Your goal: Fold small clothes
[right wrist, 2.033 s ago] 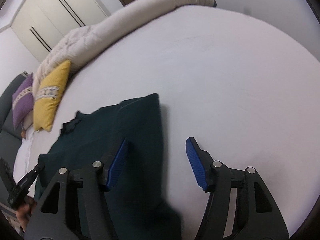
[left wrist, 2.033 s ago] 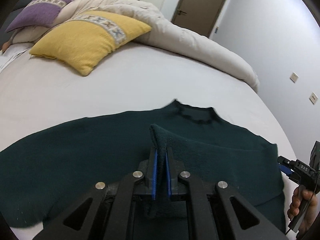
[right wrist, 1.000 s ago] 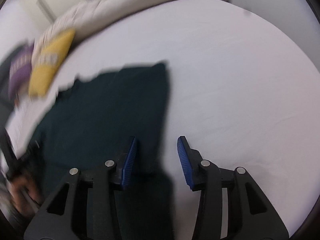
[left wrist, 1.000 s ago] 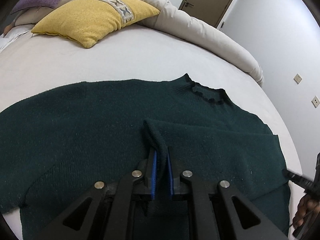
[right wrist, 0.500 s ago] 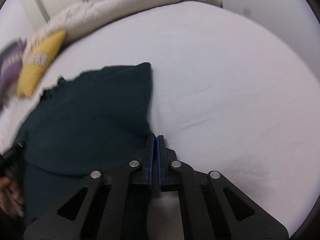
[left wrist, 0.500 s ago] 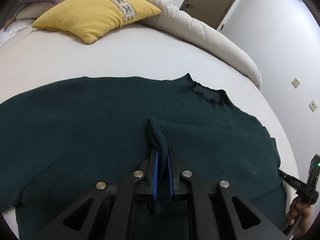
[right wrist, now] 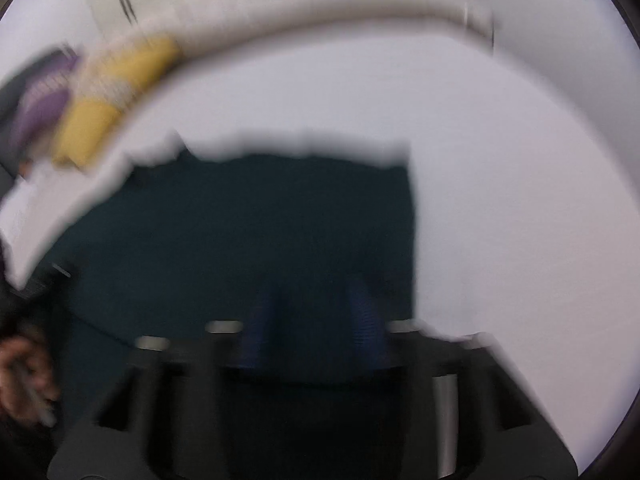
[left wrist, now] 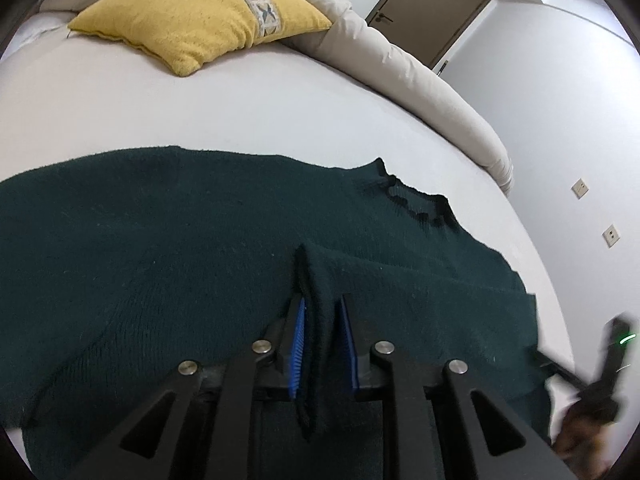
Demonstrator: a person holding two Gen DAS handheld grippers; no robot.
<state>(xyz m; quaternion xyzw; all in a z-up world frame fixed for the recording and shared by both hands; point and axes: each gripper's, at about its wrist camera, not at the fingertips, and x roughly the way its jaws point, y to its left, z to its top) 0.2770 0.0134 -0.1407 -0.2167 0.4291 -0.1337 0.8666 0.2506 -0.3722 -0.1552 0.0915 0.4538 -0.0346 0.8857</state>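
Observation:
A dark green knit sweater (left wrist: 160,248) lies spread on the white bed (left wrist: 200,112), collar at the far right. My left gripper (left wrist: 322,320) is shut on a raised fold of the sweater, the cloth pinched between its blue pads. The right wrist view is blurred by motion. There the sweater (right wrist: 248,224) fills the middle, and my right gripper (right wrist: 316,320) stands over it with its blue pads apart and nothing clearly between them. The right gripper also shows blurred at the right edge of the left wrist view (left wrist: 600,372).
A yellow cushion (left wrist: 200,20) and a rolled beige duvet (left wrist: 400,80) lie at the far side of the bed. A purple cushion (right wrist: 40,108) sits beyond the yellow one. A grey wall with sockets (left wrist: 580,188) stands to the right, a door behind.
My right gripper shut on the sweater's edge half a second ago, and its pads now stand apart as it swings fast over the sweater. My left gripper keeps its hold and has barely moved.

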